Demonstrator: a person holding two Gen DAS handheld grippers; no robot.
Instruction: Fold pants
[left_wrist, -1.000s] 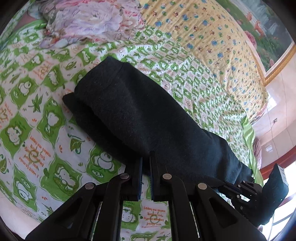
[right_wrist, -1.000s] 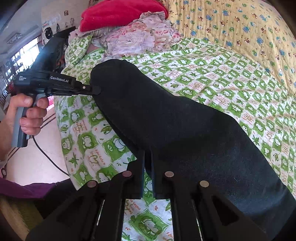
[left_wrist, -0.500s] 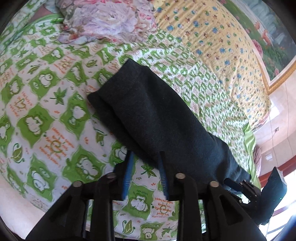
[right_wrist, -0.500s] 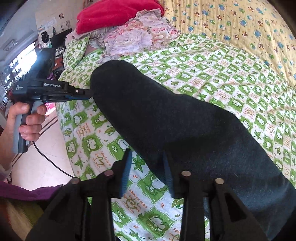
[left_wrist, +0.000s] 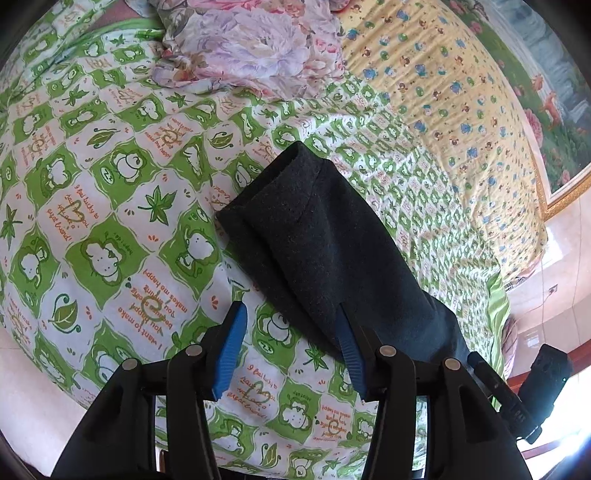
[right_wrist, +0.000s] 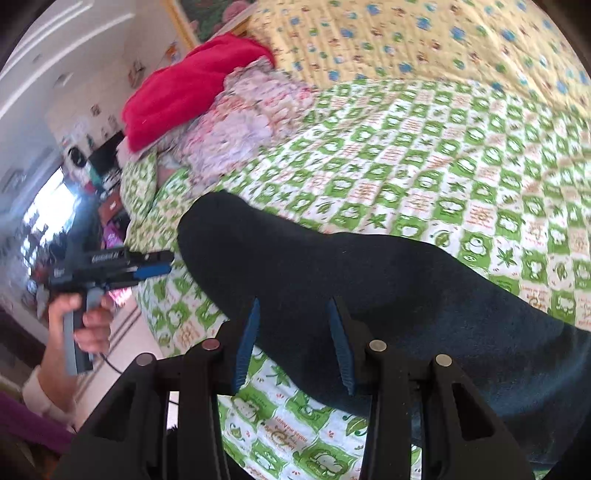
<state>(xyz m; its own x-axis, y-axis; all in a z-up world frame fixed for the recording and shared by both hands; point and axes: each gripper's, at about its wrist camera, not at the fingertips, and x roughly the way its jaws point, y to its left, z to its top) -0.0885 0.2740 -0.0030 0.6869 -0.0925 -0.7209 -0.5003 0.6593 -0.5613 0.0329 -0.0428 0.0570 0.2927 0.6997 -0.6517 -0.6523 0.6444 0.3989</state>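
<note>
On the bed: dark pants (left_wrist: 332, 243) lie folded into a long band across the green-and-white quilt (left_wrist: 110, 221), one end towards the pillows, the other running towards the bed's near corner.
Pants, detail: top layer sits slightly offset from the layer beneath at the far end, so the lower edge peeks out along the left side in the left wrist view.
Left gripper (left_wrist: 291, 343): spread wide, blue pads apart, holding nothing; right finger just at the pants' near edge, left finger over bare quilt.
Right gripper (right_wrist: 293, 343): also spread and empty; both fingers hang over the dark cloth near its long edge. Contact with the fabric cannot be told.
Left gripper, seen from the right wrist (right_wrist: 147, 267): held in the person's hand (right_wrist: 83, 325) off the bed's side, just beside the pants' rounded end, apart from it.
Surroundings: floral bedding (left_wrist: 251, 48) and a red pillow (right_wrist: 192, 88) at the head; yellow printed cover (left_wrist: 461, 110) beyond.
Stage, judged: one lengthwise fold looks done; a crosswise fold probably remains.
Risk one: pinching only the top layer would peel the fold open when lifted.
Risk two: soft quilt may get caught along with the pants, dragging the band askew.
Risk three: uneven lift between the two ends could skew the stacked edges further.
</note>
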